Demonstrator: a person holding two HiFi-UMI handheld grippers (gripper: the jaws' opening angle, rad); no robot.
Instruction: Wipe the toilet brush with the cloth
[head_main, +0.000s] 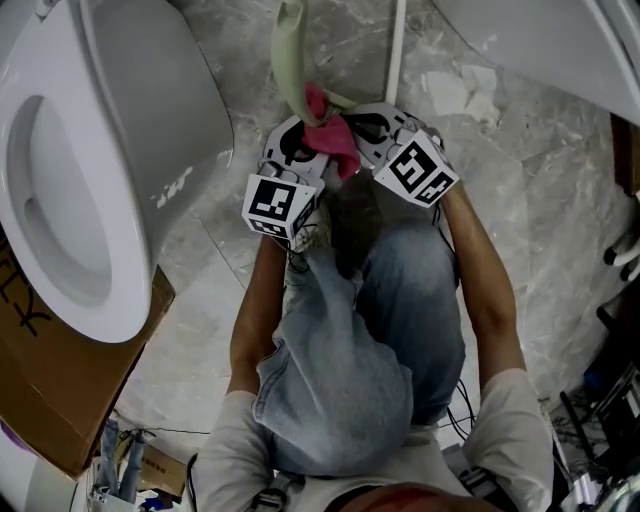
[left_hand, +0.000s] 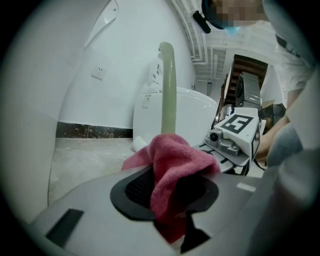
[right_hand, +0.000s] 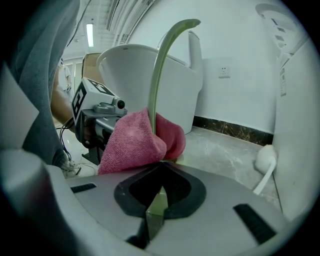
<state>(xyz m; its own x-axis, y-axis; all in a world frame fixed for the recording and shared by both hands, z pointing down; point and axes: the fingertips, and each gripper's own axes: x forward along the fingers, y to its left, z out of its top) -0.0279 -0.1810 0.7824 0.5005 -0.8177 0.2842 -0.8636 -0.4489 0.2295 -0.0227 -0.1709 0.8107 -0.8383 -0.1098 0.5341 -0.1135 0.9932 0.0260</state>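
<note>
The brush (right_hand: 160, 65) is held off the floor by its pale green, hook-topped handle. The handle is clamped low down between the closed jaws of the right claw (right_hand: 159, 192), and the bristle end is not seen in any view. The pink cloth (left_hand: 175, 165) is folded round the handle just above that grip. It fills the gap of the left claw (left_hand: 167, 190), whose jaws stand wide and appear to be pressed on the bunched fabric.

The wiping step is judged to be under way, with the cloth set low on the handle. For the next move, the cloth would have to be squeezed on the handle and drawn along its curve while the right claw is kept steady. If the grip is slack, the cloth may be left behind on the handle.

The floor (head_main: 520, 140) is grey marbled tile. A white toilet (head_main: 100, 170) stands just left of the work, with a cardboard box (head_main: 70, 390) under its bowl. The floor's far edge is met by a white wall with a dark skirting (right_hand: 235, 131).
</note>
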